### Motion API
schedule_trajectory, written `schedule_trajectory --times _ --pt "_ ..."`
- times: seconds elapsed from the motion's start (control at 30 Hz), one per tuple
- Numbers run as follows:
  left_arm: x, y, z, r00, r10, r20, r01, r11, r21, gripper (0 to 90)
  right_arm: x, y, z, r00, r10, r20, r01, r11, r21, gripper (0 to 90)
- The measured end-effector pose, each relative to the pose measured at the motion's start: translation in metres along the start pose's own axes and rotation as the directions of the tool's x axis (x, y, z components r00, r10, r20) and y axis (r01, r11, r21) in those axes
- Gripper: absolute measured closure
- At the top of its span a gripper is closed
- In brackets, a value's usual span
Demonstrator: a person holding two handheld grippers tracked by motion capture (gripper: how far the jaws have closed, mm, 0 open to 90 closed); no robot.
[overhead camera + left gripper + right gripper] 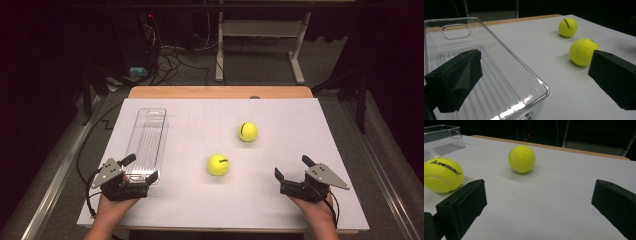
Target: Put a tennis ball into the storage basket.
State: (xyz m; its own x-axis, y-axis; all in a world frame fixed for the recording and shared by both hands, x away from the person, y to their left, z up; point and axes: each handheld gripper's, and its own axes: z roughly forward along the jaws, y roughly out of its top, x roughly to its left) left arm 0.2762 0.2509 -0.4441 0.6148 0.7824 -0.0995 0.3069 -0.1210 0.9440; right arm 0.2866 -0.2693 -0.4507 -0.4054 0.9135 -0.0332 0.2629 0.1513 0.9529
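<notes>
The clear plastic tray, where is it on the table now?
In the high view, the clear plastic tray lies empty on the table's left side, its near end between the open left gripper jaws.

Two yellow tennis balls (218, 164) (248, 131), one clear plastic bin (148, 142), and two grippers (143, 167) (293, 167) on one desk (280, 205).

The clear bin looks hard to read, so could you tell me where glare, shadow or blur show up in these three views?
High view: white table cover bright, room behind nearly black, bin faint. Left gripper view: glare streaks along the bin's near rim; soft shadow beside the near ball. Right gripper view: near ball sharp enough to read its lettering; far ball casts a soft shadow.
</notes>
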Motion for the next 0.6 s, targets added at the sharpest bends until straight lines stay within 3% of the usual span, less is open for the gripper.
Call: schedule_trajectory --times 0.27,0.6 --pt "0.0004 -0.0002 0.0001 0.9994 -0.028 0.019 0.028 0.9996 -0.007 0.1 -0.0004 -0.0012 -0.001 0.9999 0.008 -0.011 -0.008 1.0 0.0 0.0" --pt "0.0009 -0.0002 -0.0022 0.9992 -0.032 0.022 0.033 0.9993 -0.02 0.6 0.0015 -0.0008 -0.0001 0.9998 0.009 -0.019 -0.009 1.0 0.002 0.0"
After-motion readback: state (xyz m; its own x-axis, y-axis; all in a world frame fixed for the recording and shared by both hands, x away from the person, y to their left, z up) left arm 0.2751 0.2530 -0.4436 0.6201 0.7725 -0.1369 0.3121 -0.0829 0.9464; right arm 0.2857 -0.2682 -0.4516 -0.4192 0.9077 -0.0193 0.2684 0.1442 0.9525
